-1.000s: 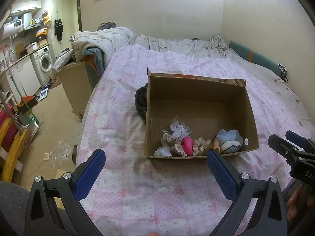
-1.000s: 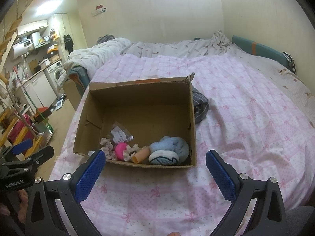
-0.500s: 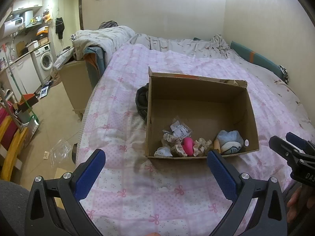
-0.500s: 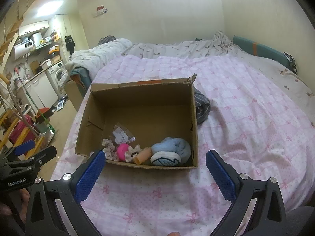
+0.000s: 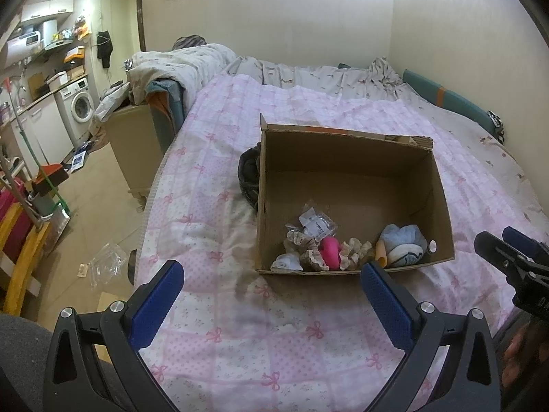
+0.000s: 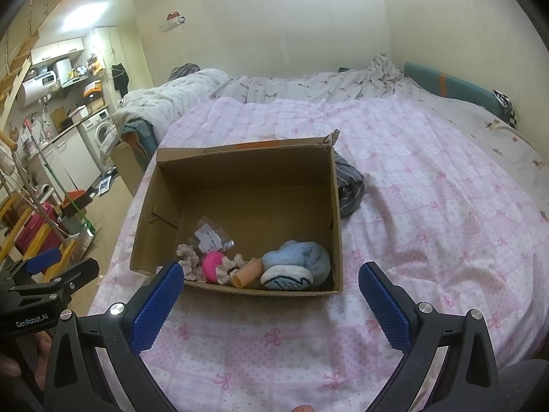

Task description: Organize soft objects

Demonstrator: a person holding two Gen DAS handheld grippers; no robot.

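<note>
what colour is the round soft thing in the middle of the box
Bright pink soft thing, lying between frilly scrunchies in the cardboard box; clearest in the right wrist view.

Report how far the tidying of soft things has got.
Done: scrunchies, a pink ball and a blue cloth lie in the cardboard box. In hand: nothing; left gripper and right gripper are open. Left: dark clothing beside the box.

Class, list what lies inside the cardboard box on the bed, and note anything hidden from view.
Inside the cardboard box: a clear packet, beige scrunchies, a pink ball, an orange tube and a blue-and-white soft bundle. The near wall hides the floor just behind it.
</note>
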